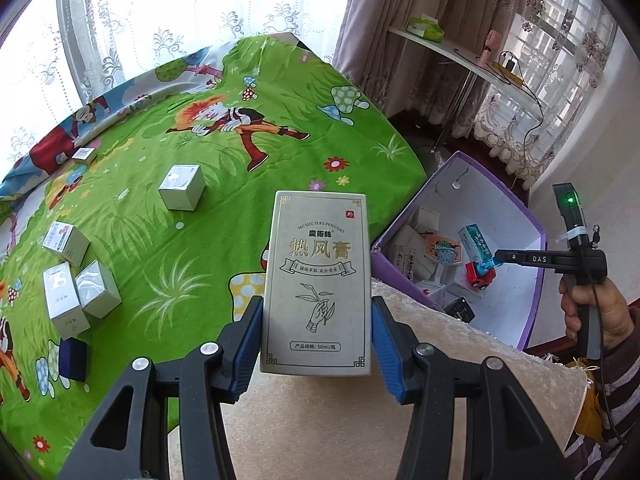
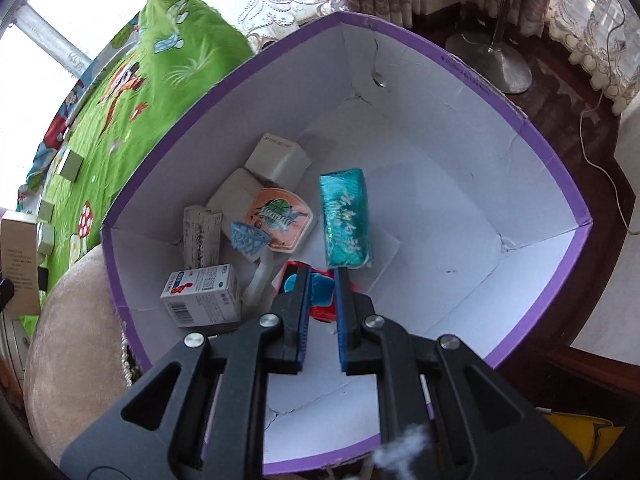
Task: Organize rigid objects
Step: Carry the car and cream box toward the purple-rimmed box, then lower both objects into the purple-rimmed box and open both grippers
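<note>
Green cartoon bedding (image 1: 208, 216) filled the left of the left wrist view, with lace curtains behind. Nearest, the left gripper (image 1: 318, 320) was clamped on a pale ointment box (image 1: 318, 280) at lower centre. Beyond, at the right, the right gripper (image 2: 322, 280) hung over the purple-rimmed carton (image 2: 440, 64), its jaws closed on a teal packet (image 2: 346, 218) at one end. It seemed the dropping step; next those jaws should part, and then the ointment box could follow. Several small boxes (image 1: 182, 188) waited on the bedding, upper left.
</note>
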A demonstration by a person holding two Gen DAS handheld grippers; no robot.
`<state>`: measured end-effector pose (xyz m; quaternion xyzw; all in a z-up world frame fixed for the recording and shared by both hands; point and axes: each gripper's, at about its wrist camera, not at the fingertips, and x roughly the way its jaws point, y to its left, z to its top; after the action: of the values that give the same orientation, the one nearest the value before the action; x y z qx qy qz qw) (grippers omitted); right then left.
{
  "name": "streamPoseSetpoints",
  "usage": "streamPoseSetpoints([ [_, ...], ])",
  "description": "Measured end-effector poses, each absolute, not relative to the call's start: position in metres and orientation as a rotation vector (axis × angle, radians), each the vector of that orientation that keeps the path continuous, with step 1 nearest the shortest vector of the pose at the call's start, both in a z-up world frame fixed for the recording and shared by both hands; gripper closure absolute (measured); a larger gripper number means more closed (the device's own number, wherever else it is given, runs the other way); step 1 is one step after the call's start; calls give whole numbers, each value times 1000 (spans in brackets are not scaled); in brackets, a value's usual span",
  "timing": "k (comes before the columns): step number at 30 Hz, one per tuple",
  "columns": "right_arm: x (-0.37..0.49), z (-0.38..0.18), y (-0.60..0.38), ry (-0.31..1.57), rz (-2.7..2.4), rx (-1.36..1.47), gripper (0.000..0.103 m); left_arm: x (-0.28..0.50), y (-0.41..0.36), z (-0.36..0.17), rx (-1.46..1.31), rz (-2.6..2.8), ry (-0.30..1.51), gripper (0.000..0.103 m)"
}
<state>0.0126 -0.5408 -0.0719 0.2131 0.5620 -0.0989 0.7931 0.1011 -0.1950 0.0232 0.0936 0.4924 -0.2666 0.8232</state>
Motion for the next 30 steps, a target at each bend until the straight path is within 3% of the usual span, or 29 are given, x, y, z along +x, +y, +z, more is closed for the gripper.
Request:
streamPoseSetpoints([
  [16, 24, -82, -540, 1236, -213, 468, 88, 99, -213, 23, 194, -619, 1051, 51],
  [24, 18, -57, -546, 1188, -206, 501, 87, 89, -260, 23, 200, -770, 1084, 51],
  [26, 16, -45, -551, 1152, -213, 512, 84, 84, -280, 22, 220, -830, 1102, 51],
  [30, 7, -19, -566, 1072, -269, 518, 61, 64, -333, 11, 303, -1001, 1164, 50],
])
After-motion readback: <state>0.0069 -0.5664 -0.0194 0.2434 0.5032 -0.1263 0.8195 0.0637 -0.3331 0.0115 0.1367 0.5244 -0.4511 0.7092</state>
